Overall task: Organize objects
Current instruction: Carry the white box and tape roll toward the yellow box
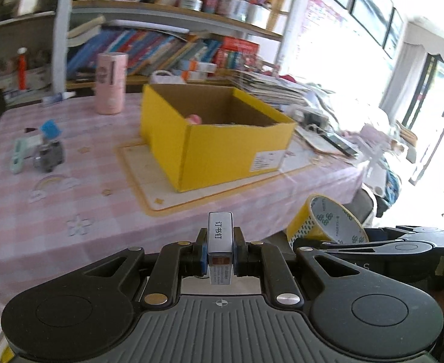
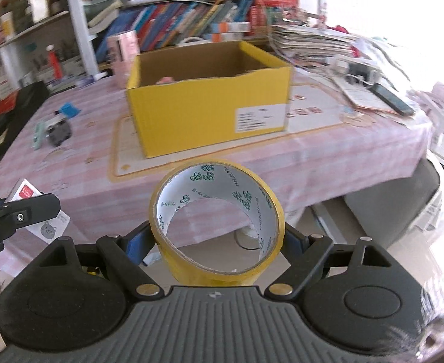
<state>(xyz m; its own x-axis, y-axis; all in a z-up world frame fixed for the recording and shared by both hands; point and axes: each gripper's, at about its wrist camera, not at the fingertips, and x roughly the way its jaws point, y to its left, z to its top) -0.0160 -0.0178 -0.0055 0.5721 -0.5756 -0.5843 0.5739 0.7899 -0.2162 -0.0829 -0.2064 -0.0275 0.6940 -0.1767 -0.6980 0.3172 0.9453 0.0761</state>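
Observation:
My left gripper point(image 1: 220, 249) is shut on a small staple box point(image 1: 220, 242), white with black characters, held above the table's near edge. My right gripper point(image 2: 217, 239) is shut on a yellow tape roll point(image 2: 219, 260), held in front of the table; the roll also shows in the left wrist view point(image 1: 324, 222). An open yellow cardboard box point(image 1: 222, 148) stands on a placemat in the middle of the pink checked table point(image 1: 55, 211); it also shows in the right wrist view point(image 2: 191, 112). A pink object point(image 1: 194, 119) lies inside it.
A pink cylinder point(image 1: 111, 83) stands behind the box. A blue-topped small bottle point(image 1: 49, 148) and a pale green clip point(image 1: 17, 154) lie at the left. Stacked papers point(image 1: 276, 87) and a phone point(image 2: 391, 98) clutter the right. Bookshelves point(image 1: 167, 9) stand behind the table.

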